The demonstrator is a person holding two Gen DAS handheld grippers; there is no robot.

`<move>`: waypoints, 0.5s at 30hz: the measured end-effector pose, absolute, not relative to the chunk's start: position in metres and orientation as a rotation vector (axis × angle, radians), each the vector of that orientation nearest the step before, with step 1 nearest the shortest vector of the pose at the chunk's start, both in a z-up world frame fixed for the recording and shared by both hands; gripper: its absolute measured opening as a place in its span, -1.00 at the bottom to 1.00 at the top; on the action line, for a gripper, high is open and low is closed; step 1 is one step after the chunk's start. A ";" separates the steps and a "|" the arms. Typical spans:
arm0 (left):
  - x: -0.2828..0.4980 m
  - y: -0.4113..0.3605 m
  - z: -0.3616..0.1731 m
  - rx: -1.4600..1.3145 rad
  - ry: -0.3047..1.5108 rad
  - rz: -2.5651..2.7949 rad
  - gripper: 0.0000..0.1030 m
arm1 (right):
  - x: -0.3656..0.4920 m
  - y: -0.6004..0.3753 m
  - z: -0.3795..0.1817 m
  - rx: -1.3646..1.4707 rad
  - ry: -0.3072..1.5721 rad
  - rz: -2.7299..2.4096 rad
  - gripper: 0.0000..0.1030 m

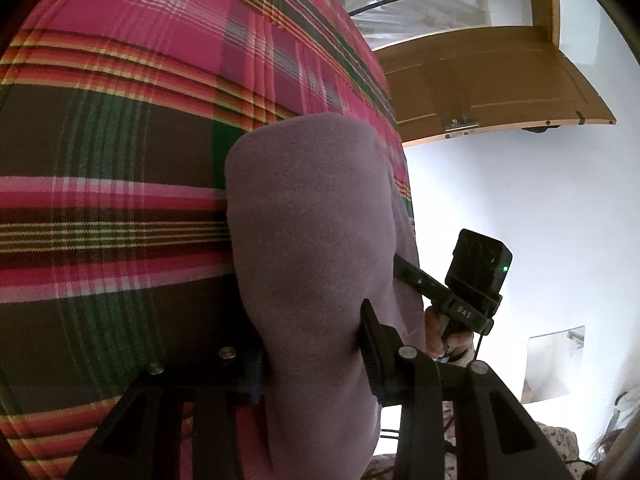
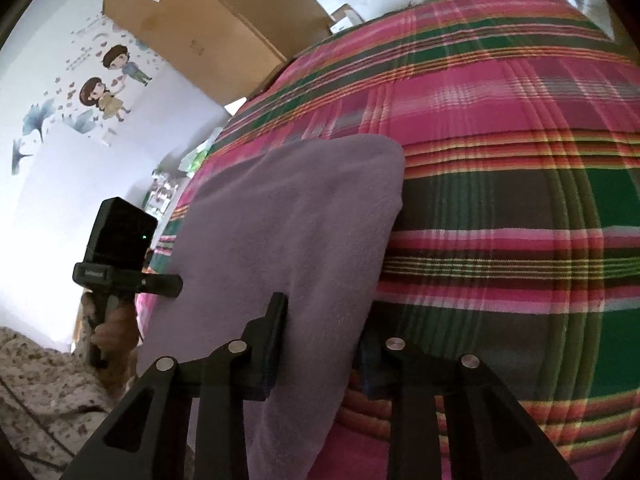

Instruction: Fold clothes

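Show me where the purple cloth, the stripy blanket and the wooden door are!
purple cloth [image 1: 308, 240]: left wrist view, middle of the soft fold.
stripy blanket [image 1: 112, 132]: left wrist view, a bare checked patch.
wooden door [image 1: 492, 84]: left wrist view, its lower panel.

Dim, soft daylight; strong fisheye warp

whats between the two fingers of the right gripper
A fold of the purple cloth runs between the right gripper fingers, which pinch it over the plaid bedspread; the right wrist view shows this.

plaid bedcover [image 2: 500, 184] with a mauve fleece garment [image 2: 288, 232] lying on it
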State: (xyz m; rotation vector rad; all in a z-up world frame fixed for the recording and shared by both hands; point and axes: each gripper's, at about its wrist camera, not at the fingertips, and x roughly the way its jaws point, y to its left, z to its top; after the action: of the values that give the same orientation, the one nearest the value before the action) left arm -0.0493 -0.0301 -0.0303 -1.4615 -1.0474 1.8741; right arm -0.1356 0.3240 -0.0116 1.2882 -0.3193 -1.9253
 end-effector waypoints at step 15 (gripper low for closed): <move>-0.074 -0.007 -0.005 -1.418 -0.939 1.914 -0.28 | -0.118 0.318 0.002 1.237 -0.425 -2.004 -0.62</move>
State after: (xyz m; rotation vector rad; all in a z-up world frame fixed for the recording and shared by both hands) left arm -0.0744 -0.0069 -0.0054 -1.4182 -0.9393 1.9138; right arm -0.1178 0.3178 0.0021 1.2367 -0.4249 -2.0036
